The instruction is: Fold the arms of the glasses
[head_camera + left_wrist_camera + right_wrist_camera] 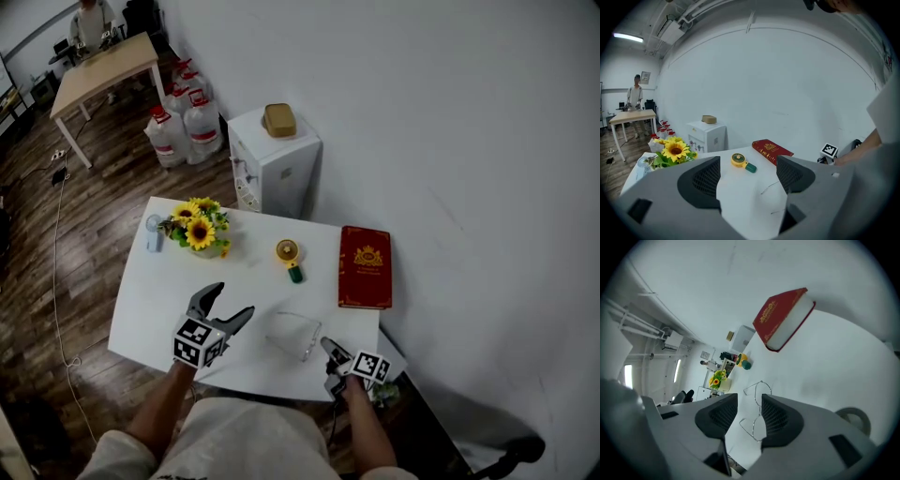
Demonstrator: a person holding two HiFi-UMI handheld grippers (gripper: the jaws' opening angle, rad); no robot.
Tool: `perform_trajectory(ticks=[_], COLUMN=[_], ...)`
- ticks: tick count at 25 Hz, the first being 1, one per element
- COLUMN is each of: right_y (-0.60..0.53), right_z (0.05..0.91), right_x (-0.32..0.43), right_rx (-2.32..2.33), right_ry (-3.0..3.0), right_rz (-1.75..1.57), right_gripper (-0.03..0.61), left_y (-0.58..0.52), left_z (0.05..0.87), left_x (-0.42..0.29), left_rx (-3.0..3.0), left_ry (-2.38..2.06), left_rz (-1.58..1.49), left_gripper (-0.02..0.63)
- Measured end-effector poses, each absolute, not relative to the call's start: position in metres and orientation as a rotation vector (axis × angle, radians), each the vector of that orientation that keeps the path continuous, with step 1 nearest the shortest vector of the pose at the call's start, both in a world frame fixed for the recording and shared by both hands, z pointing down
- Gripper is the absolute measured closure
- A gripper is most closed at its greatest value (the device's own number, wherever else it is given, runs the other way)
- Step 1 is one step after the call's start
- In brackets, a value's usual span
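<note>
Thin wire-framed clear glasses [295,336] lie on the white table [150,309] near its front edge, arms spread. My right gripper [328,345] sits low just to their right, its jaws a narrow gap apart. In the right gripper view the glasses [752,428] lie just beyond the right gripper [749,399]; one lens shows in the gap, and no pad visibly presses on the frame. My left gripper [232,300] hovers left of the glasses, wide open and empty. Past the left gripper [747,161], the glasses [769,188] show only as faint wire lines.
A red book [365,266] lies at the table's right, by the wall. A yellow-and-green hand fan [290,255], potted sunflowers [199,228] and a small bottle [154,232] stand further back. Behind the table is a white cabinet [275,159]; a person stands at a far wooden table.
</note>
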State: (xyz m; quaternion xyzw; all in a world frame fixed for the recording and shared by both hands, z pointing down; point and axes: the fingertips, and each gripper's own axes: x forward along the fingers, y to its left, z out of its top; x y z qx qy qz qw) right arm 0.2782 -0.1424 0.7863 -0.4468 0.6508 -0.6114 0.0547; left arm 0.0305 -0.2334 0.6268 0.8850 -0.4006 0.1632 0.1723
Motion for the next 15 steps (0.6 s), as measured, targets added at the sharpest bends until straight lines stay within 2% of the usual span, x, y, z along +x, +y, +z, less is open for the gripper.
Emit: perform_trajectory(ticks=[15], right_y=[-0.139], right_z=[0.826], right_x=[0.256], right_rx=[-1.234], right_ry=[1.987], right_rz=[-2.068], right_gripper=[0.485], left_y=[-0.236], left_z=[0.639], left_x=[-0.001], left_rx=[2.426], left_ry=[-1.211], left_rz=[0.46], left_gripper=[0.244])
